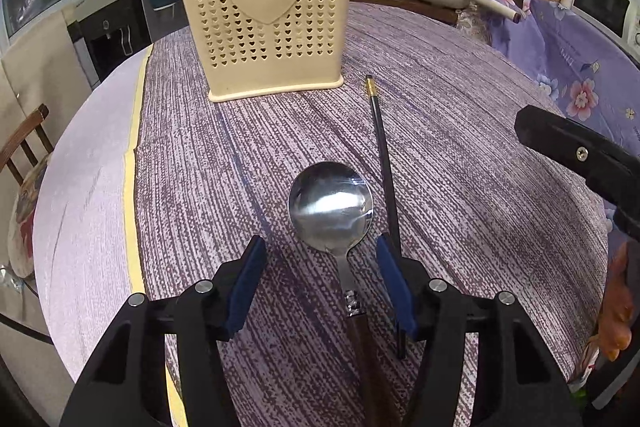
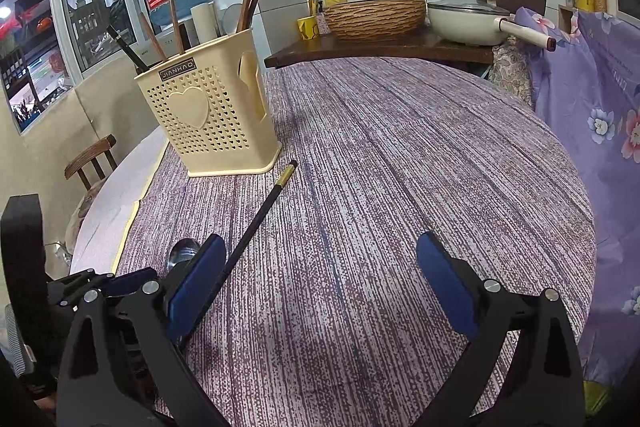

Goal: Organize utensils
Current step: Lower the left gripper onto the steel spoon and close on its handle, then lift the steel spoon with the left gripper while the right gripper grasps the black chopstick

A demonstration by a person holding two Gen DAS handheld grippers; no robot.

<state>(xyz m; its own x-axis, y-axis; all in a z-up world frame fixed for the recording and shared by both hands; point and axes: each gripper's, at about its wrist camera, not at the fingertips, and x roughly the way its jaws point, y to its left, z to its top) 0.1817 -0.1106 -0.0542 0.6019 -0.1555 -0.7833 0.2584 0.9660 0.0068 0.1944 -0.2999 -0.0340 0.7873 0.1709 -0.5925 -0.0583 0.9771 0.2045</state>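
A steel spoon (image 1: 330, 205) with a dark wooden handle lies on the purple tablecloth, bowl pointing away from me. My left gripper (image 1: 320, 279) is open and straddles the spoon's neck, its blue pads clear of it on both sides. A black chopstick (image 1: 384, 163) with a gold end lies just right of the spoon, partly behind the right pad. The cream utensil holder (image 1: 266, 15) stands upright beyond. My right gripper (image 2: 320, 287) is open over bare cloth, with the chopstick (image 2: 260, 215) and spoon bowl (image 2: 182, 253) at its left finger. The holder (image 2: 212, 119) has chopsticks standing in it.
The round table's edge (image 1: 132, 155), marked by a yellow strip, curves down the left, with a wooden chair (image 2: 92, 159) beyond it. A woven basket (image 2: 374, 17) and a white pan (image 2: 468, 21) sit on a counter behind. Floral purple cloth (image 2: 592, 115) hangs at the right.
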